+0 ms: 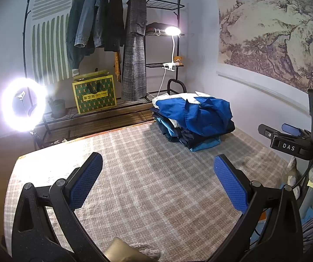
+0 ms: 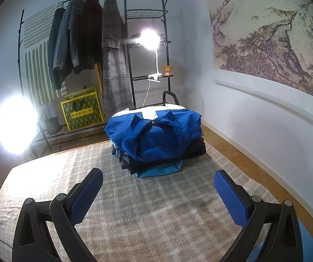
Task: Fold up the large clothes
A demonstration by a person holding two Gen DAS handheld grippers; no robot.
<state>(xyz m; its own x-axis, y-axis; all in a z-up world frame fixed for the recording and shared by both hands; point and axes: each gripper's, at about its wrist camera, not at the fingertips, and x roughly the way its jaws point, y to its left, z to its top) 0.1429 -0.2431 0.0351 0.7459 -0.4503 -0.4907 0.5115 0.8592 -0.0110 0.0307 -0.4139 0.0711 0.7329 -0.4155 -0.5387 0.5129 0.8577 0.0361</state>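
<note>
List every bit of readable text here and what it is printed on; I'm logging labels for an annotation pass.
"DAS": white letters on the black body of the right tongs, seen in the left wrist view.
"0": white mark on the same black body, left of those letters.
Yellow and green patterned gift box: a yellow label with printed characters, too blurred to read in either view.
No other text shows.

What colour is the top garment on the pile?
Bright blue with a white panel, clearest in the right wrist view.

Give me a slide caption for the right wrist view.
Open right gripper over checked bedcover, facing stack of folded clothes.
</note>
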